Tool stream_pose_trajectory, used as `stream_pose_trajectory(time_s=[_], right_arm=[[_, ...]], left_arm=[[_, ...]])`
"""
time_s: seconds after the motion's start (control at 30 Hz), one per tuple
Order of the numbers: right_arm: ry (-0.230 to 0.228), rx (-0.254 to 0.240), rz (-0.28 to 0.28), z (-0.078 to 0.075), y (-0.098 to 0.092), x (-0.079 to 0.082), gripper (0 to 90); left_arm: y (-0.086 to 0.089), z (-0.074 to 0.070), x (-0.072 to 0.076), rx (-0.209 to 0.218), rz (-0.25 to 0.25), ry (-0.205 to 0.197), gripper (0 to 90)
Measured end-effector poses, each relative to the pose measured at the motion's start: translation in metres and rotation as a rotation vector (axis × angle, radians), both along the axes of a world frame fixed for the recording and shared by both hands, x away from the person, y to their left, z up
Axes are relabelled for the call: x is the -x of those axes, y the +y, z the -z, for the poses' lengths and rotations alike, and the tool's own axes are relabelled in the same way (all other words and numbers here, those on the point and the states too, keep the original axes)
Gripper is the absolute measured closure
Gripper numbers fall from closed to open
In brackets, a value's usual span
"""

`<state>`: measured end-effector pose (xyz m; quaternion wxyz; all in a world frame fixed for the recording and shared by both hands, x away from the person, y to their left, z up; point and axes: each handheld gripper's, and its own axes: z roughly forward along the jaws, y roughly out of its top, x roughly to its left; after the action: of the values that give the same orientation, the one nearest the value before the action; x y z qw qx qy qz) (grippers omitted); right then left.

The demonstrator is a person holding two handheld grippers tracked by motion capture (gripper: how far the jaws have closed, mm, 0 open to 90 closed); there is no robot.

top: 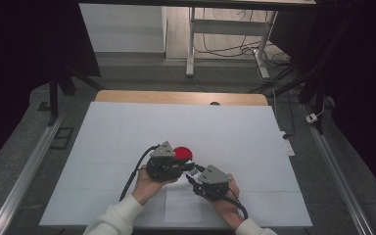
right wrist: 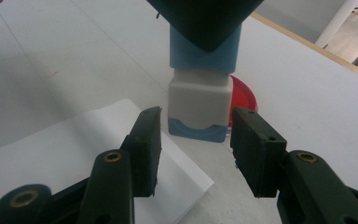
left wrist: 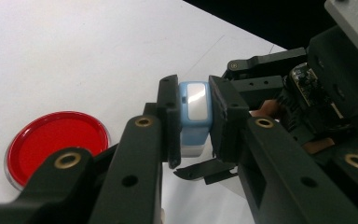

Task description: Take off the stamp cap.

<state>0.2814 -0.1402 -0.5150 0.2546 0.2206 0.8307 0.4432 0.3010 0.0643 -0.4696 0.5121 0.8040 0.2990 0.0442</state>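
Blue-and-white plastic block [left wrist: 194, 116] is sitting clenched in my left gripper [left wrist: 193, 122], above the white table's [top: 127, 127] near-middle beside the round red plastic lid [left wrist: 56, 144]; my right gripper [right wrist: 196, 149] is gaping around its white end.

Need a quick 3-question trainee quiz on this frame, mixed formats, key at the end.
1. True or false: the left hand-held gripper is clamped on the blue-and-white stamp.
2. The right hand-held gripper is: A) open, jaws either side of the stamp's white lower part; B) shut on the stamp; C) resting on the red dish.
3. Fill in: a sheet of white ____ lies on the table under the stamp.

Key: 1 true; 2 A; 3 paper.
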Motion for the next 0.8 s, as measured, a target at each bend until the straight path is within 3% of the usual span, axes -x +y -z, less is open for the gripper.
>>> stream_pose_trajectory(time_s=[0.8], right_arm=[[-0.002, 0.012, 0.013, 0.0003, 0.003, -0.0008, 62.8]], left_arm=[[-0.0014, 0.0005, 0.0003, -0.005, 0.0, -0.005, 75.1]])
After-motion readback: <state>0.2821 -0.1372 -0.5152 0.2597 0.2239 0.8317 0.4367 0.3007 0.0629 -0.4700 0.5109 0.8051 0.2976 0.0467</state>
